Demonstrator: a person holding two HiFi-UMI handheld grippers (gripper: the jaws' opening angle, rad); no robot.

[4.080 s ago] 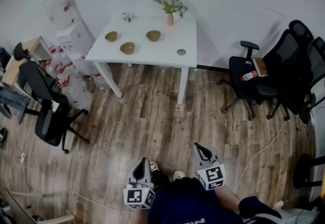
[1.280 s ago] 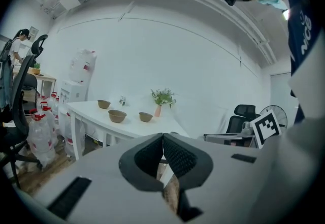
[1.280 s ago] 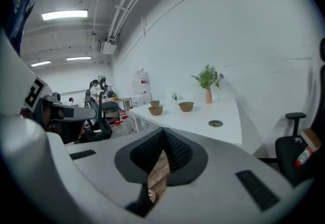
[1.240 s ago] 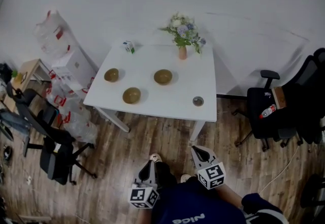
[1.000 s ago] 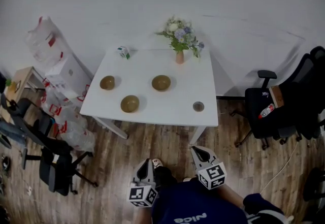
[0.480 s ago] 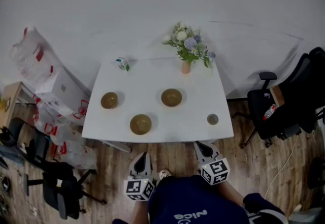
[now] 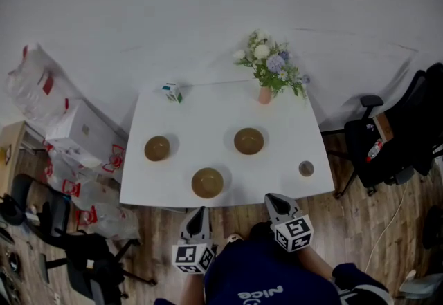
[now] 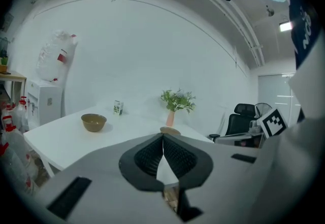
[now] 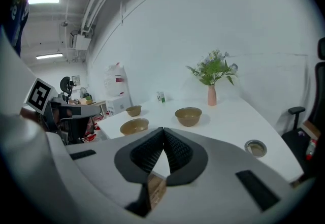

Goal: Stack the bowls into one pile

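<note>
Three brown bowls stand apart on the white table: a left bowl, a front bowl and a back right bowl. My left gripper is shut and empty just short of the table's near edge, below the front bowl. My right gripper is shut and empty at the near edge, right of that bowl. The left gripper view has the left gripper with the left bowl far off. Past the right gripper lie the front bowl, back right bowl and left bowl.
A pink vase of flowers and a small carton stand at the table's back. A small round dish sits near its front right corner. Office chairs are on the right, bags and boxes on the left.
The person has walked up to the table, which now fills the middle of the head view. Both grippers came forward to its near edge and stayed shut.
</note>
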